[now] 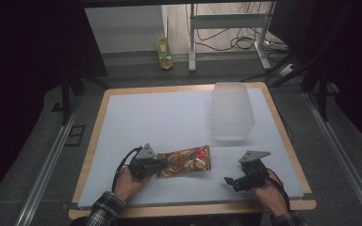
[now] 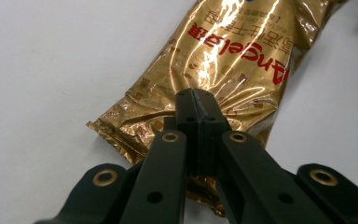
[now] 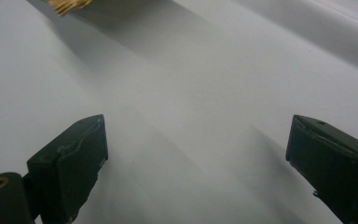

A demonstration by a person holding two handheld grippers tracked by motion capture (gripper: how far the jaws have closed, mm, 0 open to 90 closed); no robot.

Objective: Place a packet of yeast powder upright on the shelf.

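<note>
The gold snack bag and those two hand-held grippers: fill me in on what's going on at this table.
A person at the table holds a hand-held gripper in each hand. The left hand-held gripper is pinched shut on one end of the gold snack bag, which lies flat near the front. The right hand-held gripper is open over bare table, holding nothing. A clear plastic container stands at the far right, untouched.

Counter [image 1: 122, 122]: white top with a wood rim.
Snack bag [image 1: 186, 161]: gold and shiny, lying flat near the front.
Left tongs [image 1: 156, 165]: at the bag's left end, touching it, held by a hand [image 1: 129, 184].
Right tongs [image 1: 233, 181]: just over bare counter, apart from the bag.
Plastic tub [image 1: 231, 111]: clear, at the far right.
Bottle [image 1: 164, 53]: yellow, on the floor behind.
</note>
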